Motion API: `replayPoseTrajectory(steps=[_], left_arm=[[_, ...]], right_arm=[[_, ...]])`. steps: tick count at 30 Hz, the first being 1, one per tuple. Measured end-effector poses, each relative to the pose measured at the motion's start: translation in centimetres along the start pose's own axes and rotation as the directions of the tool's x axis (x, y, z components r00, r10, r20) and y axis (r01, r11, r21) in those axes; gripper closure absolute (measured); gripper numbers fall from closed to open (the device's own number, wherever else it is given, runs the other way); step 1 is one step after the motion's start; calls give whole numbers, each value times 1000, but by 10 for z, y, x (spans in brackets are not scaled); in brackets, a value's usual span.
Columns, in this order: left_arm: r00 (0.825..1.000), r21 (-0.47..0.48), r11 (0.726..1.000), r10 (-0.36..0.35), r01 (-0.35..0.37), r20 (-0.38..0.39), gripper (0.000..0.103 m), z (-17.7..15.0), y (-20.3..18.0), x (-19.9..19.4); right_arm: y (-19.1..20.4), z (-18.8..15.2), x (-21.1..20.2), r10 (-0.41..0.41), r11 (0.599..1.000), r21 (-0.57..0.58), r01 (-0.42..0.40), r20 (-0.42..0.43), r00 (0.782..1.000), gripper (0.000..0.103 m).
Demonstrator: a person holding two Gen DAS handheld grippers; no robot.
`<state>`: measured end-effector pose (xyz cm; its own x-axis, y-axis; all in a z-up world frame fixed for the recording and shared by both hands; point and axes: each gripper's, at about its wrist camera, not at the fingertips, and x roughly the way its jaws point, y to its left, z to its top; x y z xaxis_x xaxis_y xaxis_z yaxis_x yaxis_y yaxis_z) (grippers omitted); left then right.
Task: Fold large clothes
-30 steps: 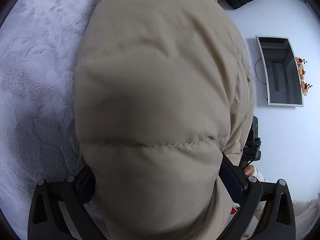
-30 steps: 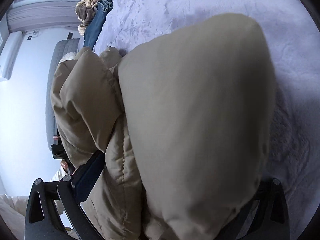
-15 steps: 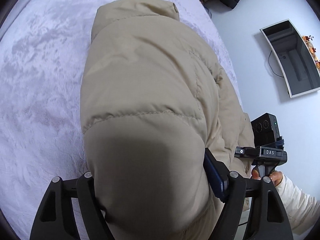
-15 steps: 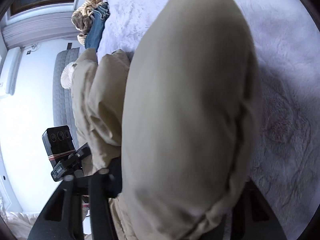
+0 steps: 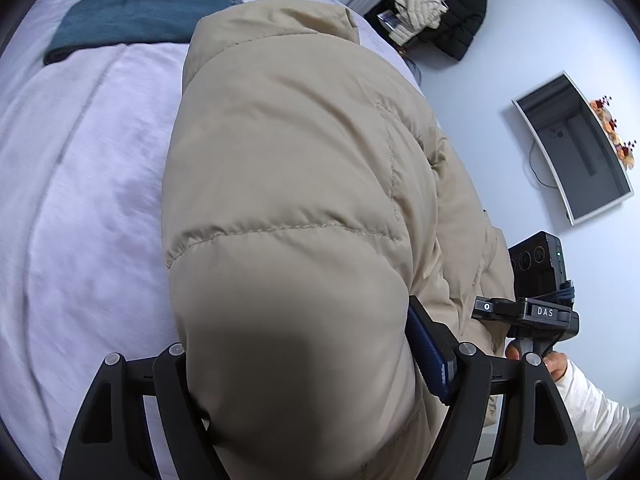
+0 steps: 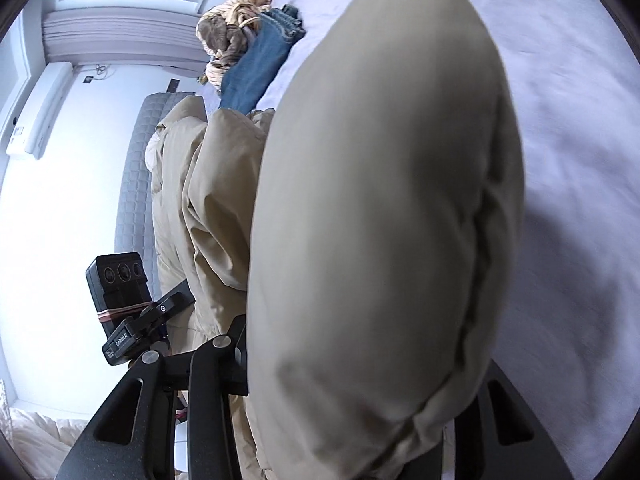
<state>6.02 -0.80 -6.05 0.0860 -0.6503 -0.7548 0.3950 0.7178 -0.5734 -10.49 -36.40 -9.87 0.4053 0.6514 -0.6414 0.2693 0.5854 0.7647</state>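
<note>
A bulky beige puffer jacket (image 5: 288, 152) fills both views above a lavender bed (image 5: 80, 180). My left gripper (image 5: 300, 344) is shut on a thick padded fold of it; the blue pad of the right finger (image 5: 428, 356) presses into the fabric. In the right wrist view the jacket (image 6: 380, 160) bulges between the fingers of my right gripper (image 6: 360, 360), which is shut on another fold; its right finger is mostly hidden by fabric. The rest of the jacket hangs between the two grippers. A hand in a white sleeve (image 5: 560, 368) holds the right gripper's handle.
Folded blue jeans (image 5: 132, 20) and a striped garment (image 6: 240, 12) lie at the far end of the bed (image 6: 568, 120). A dark pile of clothes (image 5: 452, 4) sits beyond the bed. A wall screen (image 5: 572, 148) and a grey quilted headboard (image 6: 136, 184) are off to the sides.
Both grippers have closed on the jacket and lifted it up off the bed. More of the bed, the jeans and the room shows around the jacket now.
</note>
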Motion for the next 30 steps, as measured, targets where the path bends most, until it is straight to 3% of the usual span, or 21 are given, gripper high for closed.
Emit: replayPoseTrajectory(steps=[5, 10, 12, 16, 20, 23, 26, 30], left_arm=[[998, -41, 998, 45, -44, 39, 23, 33, 78, -19], [993, -95, 989, 116, -113, 25, 22, 43, 141, 3], [994, -132, 986, 109, -106, 22, 20, 41, 162, 14], [990, -102, 986, 137, -132, 45, 12, 27, 167, 25], [976, -75, 976, 208, -203, 62, 5, 24, 157, 34], [960, -42, 963, 269, -267, 82, 1, 22, 146, 35], [938, -6, 943, 331, -332, 101, 1, 25, 131, 31], [881, 12, 899, 426, -438, 206, 1, 29, 109, 0]], right_arm=[[30, 37, 64, 7, 999, -38, -8, -19, 1000, 58], [29, 53, 116, -38, 999, -40, 36, -40, 998, 58], [21, 59, 128, -59, 998, -31, 58, -40, 997, 58], [1, 52, 131, -83, 997, 1, 83, -44, 996, 52], [8, 60, 147, -137, 990, 31, 138, -44, 990, 36], [22, 61, 144, -195, 980, 40, 197, -43, 980, 31], [26, 41, 123, -284, 959, 5, 285, -31, 958, 31], [64, 30, 92, -408, 911, -48, 410, 53, 912, 31]])
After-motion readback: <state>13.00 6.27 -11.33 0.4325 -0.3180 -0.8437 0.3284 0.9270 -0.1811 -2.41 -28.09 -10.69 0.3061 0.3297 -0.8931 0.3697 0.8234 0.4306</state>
